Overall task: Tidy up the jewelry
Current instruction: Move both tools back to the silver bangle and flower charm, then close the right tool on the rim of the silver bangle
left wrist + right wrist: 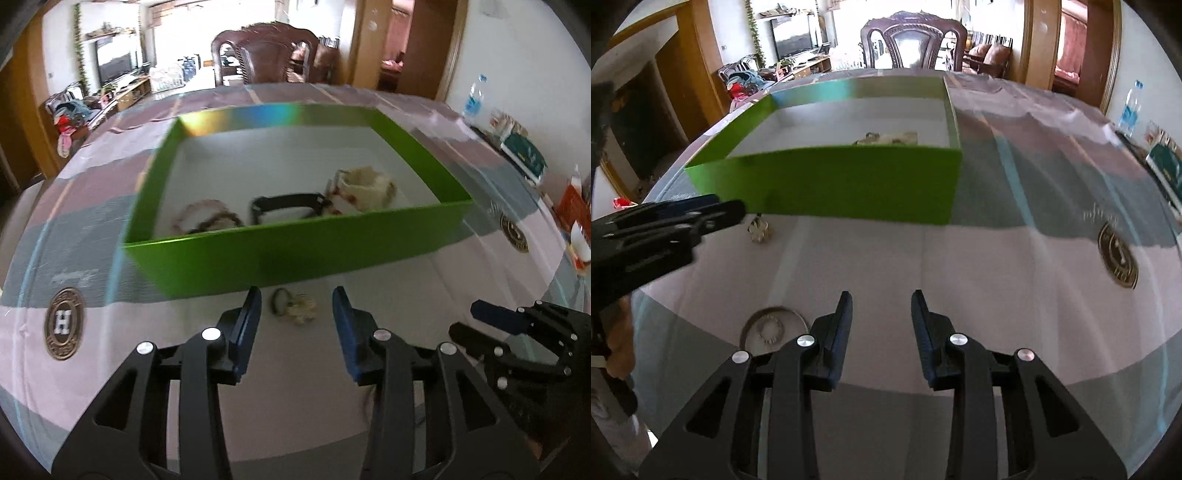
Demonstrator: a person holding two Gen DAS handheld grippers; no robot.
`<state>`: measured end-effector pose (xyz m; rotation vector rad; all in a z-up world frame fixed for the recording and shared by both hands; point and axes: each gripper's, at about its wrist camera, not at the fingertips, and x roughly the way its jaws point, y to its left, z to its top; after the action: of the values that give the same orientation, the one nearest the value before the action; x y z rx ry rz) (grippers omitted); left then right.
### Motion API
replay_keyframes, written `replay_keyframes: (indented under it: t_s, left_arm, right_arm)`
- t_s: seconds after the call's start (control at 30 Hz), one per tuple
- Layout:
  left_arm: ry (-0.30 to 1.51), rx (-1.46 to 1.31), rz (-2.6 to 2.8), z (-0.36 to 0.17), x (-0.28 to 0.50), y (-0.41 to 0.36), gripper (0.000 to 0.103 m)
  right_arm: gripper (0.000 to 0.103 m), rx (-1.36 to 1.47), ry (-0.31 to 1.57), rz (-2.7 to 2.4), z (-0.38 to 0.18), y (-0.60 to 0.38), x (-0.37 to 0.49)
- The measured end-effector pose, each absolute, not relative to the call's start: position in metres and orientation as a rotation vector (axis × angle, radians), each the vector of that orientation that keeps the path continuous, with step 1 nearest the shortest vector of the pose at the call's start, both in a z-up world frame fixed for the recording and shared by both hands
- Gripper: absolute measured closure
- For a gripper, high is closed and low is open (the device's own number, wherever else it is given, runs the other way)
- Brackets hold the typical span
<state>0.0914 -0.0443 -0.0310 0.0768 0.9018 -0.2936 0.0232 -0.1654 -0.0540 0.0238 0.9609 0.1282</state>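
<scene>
A green box point(295, 254) stands on the table; inside lie a pinkish bead bracelet point(207, 218), a black band point(284, 206) and a cream piece point(365, 188). A small pale trinket with a dark ring point(295, 308) lies on the cloth just before the box. My left gripper point(296, 295) is open and empty, its tips on either side of the trinket, a little short of it. My right gripper point(878, 299) is open and empty over bare cloth. The box point(849, 184), the trinket point(760, 229) and the left gripper point(727, 210) show in the right wrist view.
The patterned tablecloth point(1015, 277) has round printed emblems point(63, 323). A wooden chair point(266, 55) stands behind the table. A water bottle point(474, 96), boxes and packets point(524, 155) stand along the right edge. The right gripper point(524, 325) appears at the left view's right.
</scene>
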Motion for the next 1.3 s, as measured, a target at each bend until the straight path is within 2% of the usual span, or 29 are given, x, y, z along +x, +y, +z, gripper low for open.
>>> replay_keyframes:
  t_s: [0.13,0.17,0.2,0.27,0.73,0.87,1.07,1.1,1.13,1.2,1.3]
  left_arm:
    - [0.938,0.103,-0.272,-0.047,0.101,-0.054,0.063]
    - [0.944,0.103,-0.271,-0.05,0.103,-0.054,0.067]
    - [0.954,0.103,-0.271,-0.053,0.104,-0.054,0.081]
    - [0.961,0.102,-0.278,-0.057,0.103,-0.052,0.083]
    - [0.96,0.036,-0.335,-0.053,0.036,-0.001,0.083]
    - [0.946,0.028,-0.312,-0.049,0.021,0.01,0.069]
    - [0.966,0.006,-0.285,-0.055,0.019,0.02,0.067]
    - [0.968,0.004,-0.287,-0.056,0.019,0.019,0.067]
    - [0.969,0.003,-0.291,-0.057,0.019,0.018,0.067]
    - [0.968,0.001,-0.301,-0.057,0.02,0.014,0.067]
    - [0.962,0.003,-0.319,-0.056,0.021,0.009,0.067]
  right_arm:
    - [0.07,0.027,0.97,0.144,-0.059,-0.162,0.019]
    - [0.07,0.028,0.971,0.148,-0.06,-0.161,0.018]
    - [0.07,0.029,0.973,0.151,-0.061,-0.16,0.018]
    - [0.07,0.03,0.978,0.156,-0.062,-0.159,0.017]
    - [0.068,0.053,0.991,0.202,-0.065,-0.152,0.015]
    - [0.068,0.047,0.986,0.232,-0.063,-0.143,0.014]
    - [0.068,-0.011,0.995,0.261,-0.065,-0.129,0.01]
    - [0.071,-0.025,1.002,0.256,-0.067,-0.126,0.01]
    - [0.082,-0.039,0.997,0.25,-0.068,-0.125,0.009]
    - [0.099,-0.057,0.994,0.251,-0.069,-0.123,0.009]
    - [0.099,-0.05,0.998,0.258,-0.07,-0.122,0.009]
